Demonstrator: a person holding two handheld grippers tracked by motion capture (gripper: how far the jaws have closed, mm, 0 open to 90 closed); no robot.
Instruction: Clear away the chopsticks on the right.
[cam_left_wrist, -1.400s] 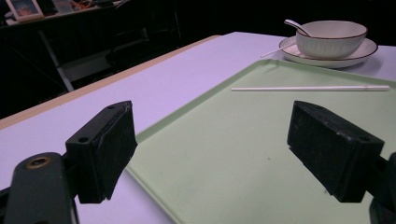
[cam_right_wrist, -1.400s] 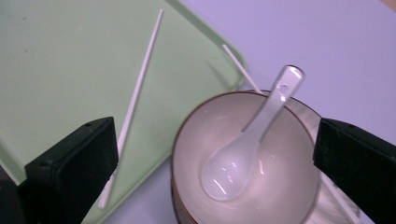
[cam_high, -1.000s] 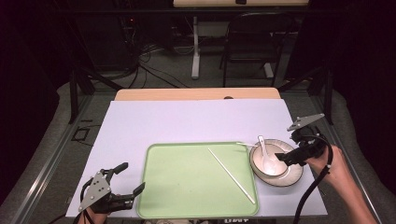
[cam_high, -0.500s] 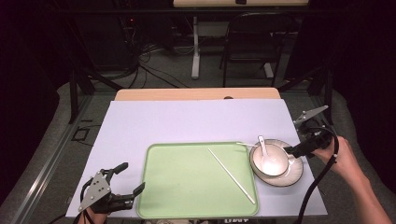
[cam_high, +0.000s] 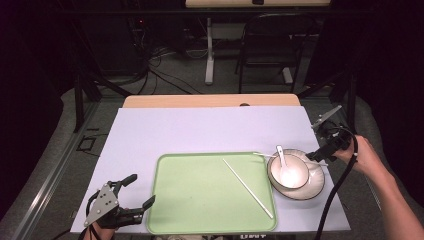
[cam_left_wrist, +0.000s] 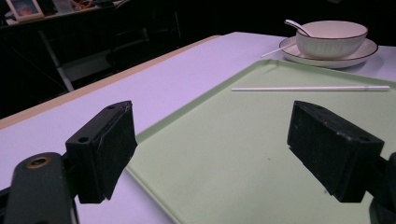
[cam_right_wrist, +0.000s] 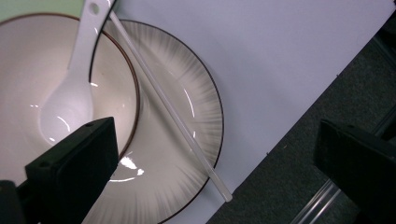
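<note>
At the left edge of the table the left gripper (cam_high: 134, 194) is idling, its jaws spread wide with nothing between them, just off the near left corner of the green tray (cam_high: 200, 200). In the left gripper view those black jaws are framing bare tray.

Moving rightward, one white chopstick (cam_high: 248, 188) is lying flat on the tray, slanting across its right half. That piece is looking settled.

Further right, just past the tray's edge, a bowl (cam_high: 288, 171) is sitting on a plate (cam_high: 314, 187), with a white spoon (cam_high: 281, 154) leaning inside the bowl. A second chopstick (cam_right_wrist: 171, 111) is resting across the plate, beside the bowl, its tip jutting past the rim over the lilac mat (cam_high: 200, 132).

The right gripper (cam_high: 320, 156) is hanging over the plate's far right side, jaws released and gaping, gripping nothing.

So I'd judge the work is roughly at its middle: one chopstick is already on the tray, while the other, along with the bowl, spoon and plate, is waiting outside it. The stick on the plate seems the likeliest next pick.
</note>
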